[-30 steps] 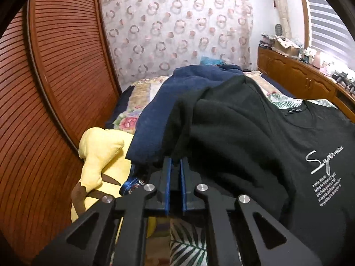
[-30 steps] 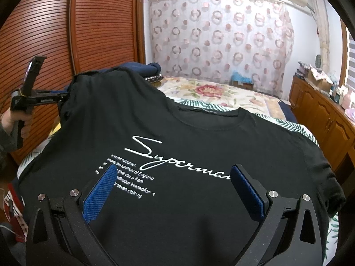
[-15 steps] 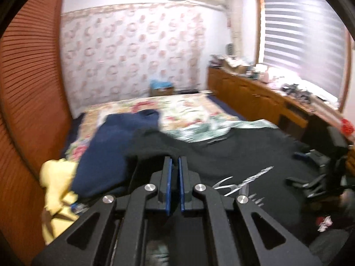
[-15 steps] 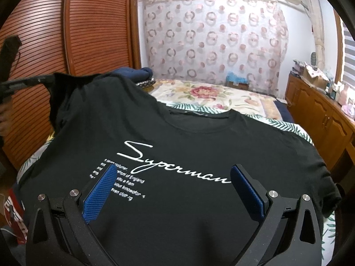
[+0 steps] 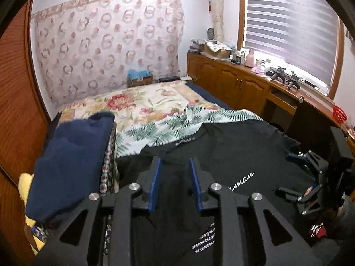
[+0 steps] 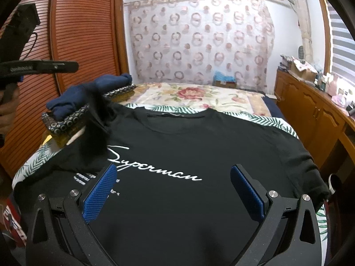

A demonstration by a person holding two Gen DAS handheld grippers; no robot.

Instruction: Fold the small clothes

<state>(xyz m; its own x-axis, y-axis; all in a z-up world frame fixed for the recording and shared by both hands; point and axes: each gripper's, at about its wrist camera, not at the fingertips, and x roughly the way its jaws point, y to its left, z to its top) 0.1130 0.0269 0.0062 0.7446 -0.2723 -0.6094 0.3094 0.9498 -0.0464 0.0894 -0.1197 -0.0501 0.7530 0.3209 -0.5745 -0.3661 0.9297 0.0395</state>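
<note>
Left of the black T-shirt (image 6: 199,155) on the bed (image 6: 199,95) I see folded navy clothes (image 6: 88,93). My left gripper (image 5: 174,166) has just been opening, its jaws slightly apart above the shirt's folded-in sleeve. My right gripper (image 6: 173,188) hovers wide apart over the shirt's lettering.

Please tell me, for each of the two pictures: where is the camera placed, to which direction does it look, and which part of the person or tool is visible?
Left wrist: on the left gripper, looking down across the black T-shirt toward the window; its fingers have just opened, the right gripper shows.
Right wrist: on the right gripper, open above the shirt, facing the curtain.
Shared: T-shirt, bed, folded navy clothes.
</note>
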